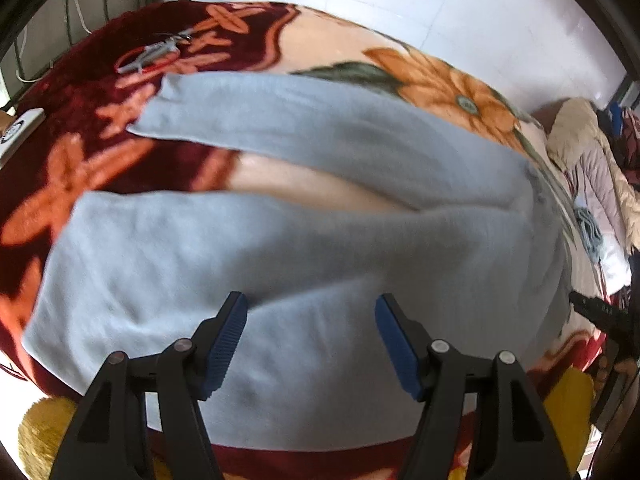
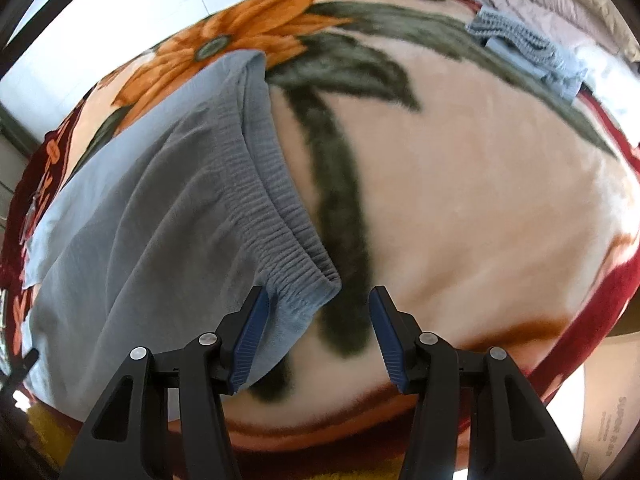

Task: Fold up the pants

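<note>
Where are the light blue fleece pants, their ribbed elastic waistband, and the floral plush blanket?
Light blue fleece pants (image 1: 280, 240): left wrist view, near leg.
Ribbed elastic waistband (image 2: 276, 216): right wrist view, middle of band.
Floral plush blanket (image 2: 480, 200): right wrist view, bare peach area.

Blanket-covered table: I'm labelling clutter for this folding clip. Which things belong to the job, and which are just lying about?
For the job:
light blue-grey fleece pants, spread flat, legs apart
left gripper, open
right gripper, open, at the waistband corner

Lying about:
red-handled scissors
beige padded jacket
crumpled grey-blue knit garment
floral fleece blanket underneath
</note>
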A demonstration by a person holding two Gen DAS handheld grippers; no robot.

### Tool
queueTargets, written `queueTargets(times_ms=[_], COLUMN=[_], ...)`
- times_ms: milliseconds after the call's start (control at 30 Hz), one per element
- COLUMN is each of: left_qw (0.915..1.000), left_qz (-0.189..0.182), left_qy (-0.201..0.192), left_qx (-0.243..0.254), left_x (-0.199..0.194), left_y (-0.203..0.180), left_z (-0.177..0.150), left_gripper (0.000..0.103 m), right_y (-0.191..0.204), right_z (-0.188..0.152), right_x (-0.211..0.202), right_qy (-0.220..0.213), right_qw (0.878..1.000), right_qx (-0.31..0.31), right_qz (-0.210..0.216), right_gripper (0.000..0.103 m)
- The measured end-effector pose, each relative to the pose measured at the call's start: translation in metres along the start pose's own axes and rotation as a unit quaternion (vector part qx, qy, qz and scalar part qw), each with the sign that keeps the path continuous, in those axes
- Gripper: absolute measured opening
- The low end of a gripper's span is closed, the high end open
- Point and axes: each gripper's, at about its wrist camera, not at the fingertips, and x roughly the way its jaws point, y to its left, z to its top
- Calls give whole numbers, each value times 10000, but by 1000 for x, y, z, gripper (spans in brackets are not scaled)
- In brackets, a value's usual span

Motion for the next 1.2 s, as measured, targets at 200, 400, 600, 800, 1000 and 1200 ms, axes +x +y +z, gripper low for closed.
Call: queueTargets(times_ms=[200, 400, 600, 800, 1000, 1200], left_qw=[9995, 9981, 9973, 9946, 9863, 9733], left_qz=[12, 156, 107, -176, -734, -1164], left_qy=[220, 166, 181, 272, 286, 190], left_qx=[217, 570, 710, 984, 1447, 1969], left_x=[11, 13, 9, 4, -3, -16], left_y=[-24, -41, -52, -77, -111, -138], left_z=[-13, -25, -35, -46, -60, -72], left_gripper=[70, 74, 74, 74, 74, 74], right_y=[-1, -2, -11, -34, -34, -24], right_z=[5, 2, -5, -12, -8, 9], right_x=[13, 1, -32, -52, -62, -85], right_qy=[196, -20, -456, -552, -579, -756], right_qw=[9994, 9984, 9961, 9928, 9885, 9841], right_qx=[232, 198, 277, 517, 702, 734], right_qz=[140, 522, 706, 930, 1208, 1432], right_gripper=[53, 12, 11, 10, 10, 10])
